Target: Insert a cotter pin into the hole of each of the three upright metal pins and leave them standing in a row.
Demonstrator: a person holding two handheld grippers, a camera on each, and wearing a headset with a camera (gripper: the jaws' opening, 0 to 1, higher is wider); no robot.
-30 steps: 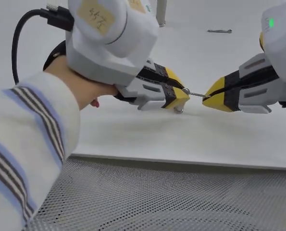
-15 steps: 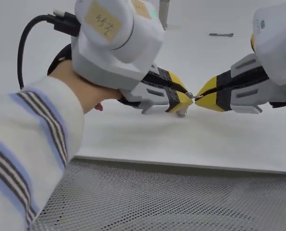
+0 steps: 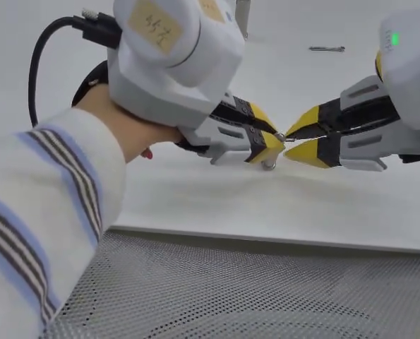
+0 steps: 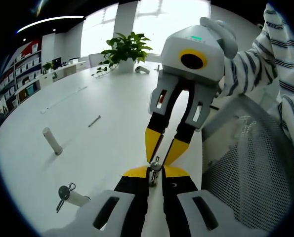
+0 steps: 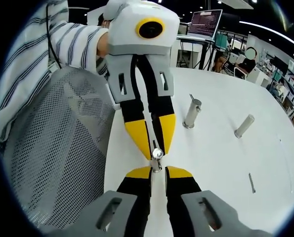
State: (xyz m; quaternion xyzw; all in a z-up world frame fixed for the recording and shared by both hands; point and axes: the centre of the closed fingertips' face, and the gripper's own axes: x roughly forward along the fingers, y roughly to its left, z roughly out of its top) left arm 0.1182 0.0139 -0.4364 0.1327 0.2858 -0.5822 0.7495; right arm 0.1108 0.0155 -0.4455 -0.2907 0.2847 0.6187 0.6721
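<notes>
Since a second ago the right gripper [image 5: 159,173] has drawn up to the left gripper [image 4: 155,173]. The stretch of cotter pin [image 3: 289,139] that bridged them has shrunk to a short bright bit at the held metal pin [image 3: 268,164]. The right gripper's jaws, pinched together before, now stand slightly apart with their yellow tips either side of that pin's top. The left gripper is clamped on the held pin, whose foot shows just under its tips on the white tabletop [image 3: 195,191]. Beyond the held pin stands a second metal pin [image 5: 192,112] with a cotter pin through its top. A third, bare pin [image 5: 244,126] stands farther out than that. A loose cotter pin [image 3: 327,49] lies well apart from the held pin.
</notes>
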